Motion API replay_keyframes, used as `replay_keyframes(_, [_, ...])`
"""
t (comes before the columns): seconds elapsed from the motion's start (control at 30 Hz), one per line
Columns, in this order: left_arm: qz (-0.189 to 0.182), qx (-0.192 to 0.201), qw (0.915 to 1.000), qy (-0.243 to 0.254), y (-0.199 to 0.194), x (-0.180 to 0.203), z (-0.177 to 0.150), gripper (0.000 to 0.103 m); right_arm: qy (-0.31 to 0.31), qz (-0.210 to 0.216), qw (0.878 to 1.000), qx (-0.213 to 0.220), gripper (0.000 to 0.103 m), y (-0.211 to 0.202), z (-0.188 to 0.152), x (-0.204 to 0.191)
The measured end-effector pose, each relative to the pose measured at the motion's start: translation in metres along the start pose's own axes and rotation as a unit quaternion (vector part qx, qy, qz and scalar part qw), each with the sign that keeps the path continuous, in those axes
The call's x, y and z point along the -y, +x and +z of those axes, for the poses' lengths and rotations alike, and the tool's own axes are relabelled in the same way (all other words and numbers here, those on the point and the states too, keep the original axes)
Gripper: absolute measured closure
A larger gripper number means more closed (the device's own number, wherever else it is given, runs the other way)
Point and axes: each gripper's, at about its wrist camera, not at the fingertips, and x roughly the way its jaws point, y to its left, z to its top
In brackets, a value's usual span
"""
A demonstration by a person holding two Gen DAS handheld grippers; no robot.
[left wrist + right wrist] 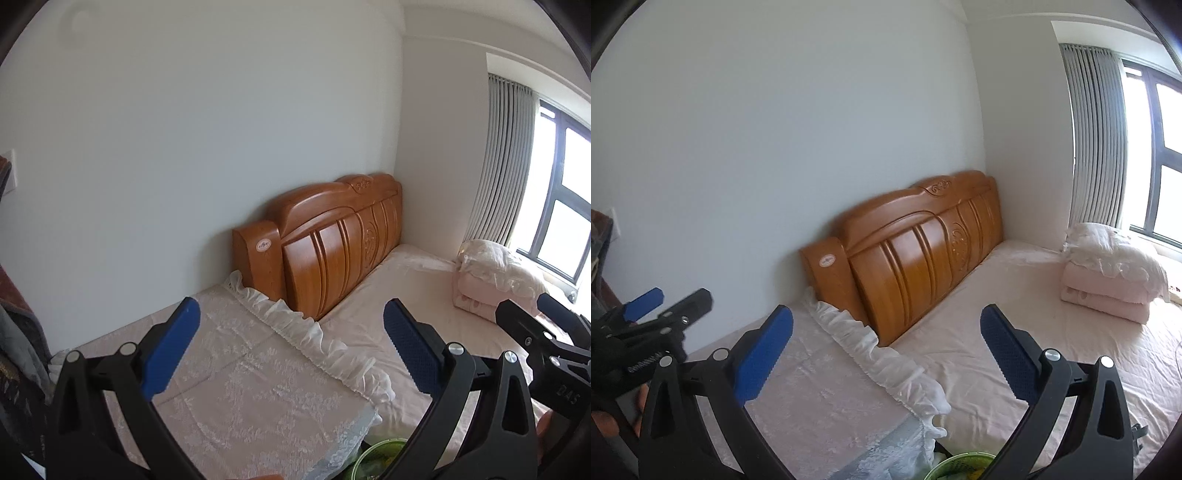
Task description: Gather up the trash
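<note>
Both the left gripper [291,339] and right gripper [886,345] gape wide, nothing held; round green mesh plastic bin [960,467] sits straight below both, roughly equally near.

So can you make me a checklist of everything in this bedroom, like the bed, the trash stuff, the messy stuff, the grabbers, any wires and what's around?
Surface: bed under a pale pink sheet; beside it a lace cover with a ruffled edge.
Job's things: green basket at the bottom edge, only partly in view; contents unclear. No loose trash seen.
Clutter: folded pink quilts stacked on the bed near the window.
Grippers: left gripper open, nothing between its blue pads; right gripper open, also holding nothing.
Cables: nothing seen for certain.
Surroundings: carved wooden headboard, white wall, grey curtain, dark-framed window.
</note>
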Motion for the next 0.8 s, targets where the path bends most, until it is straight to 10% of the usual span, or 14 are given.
replay_keyframes(0.8, [-0.006,-0.031,0.9994,-0.016,0.017,-0.003,-0.015,0.008,-0.007,-0.012,0.999,-0.036,0.002,0.012,-0.019,-0.004])
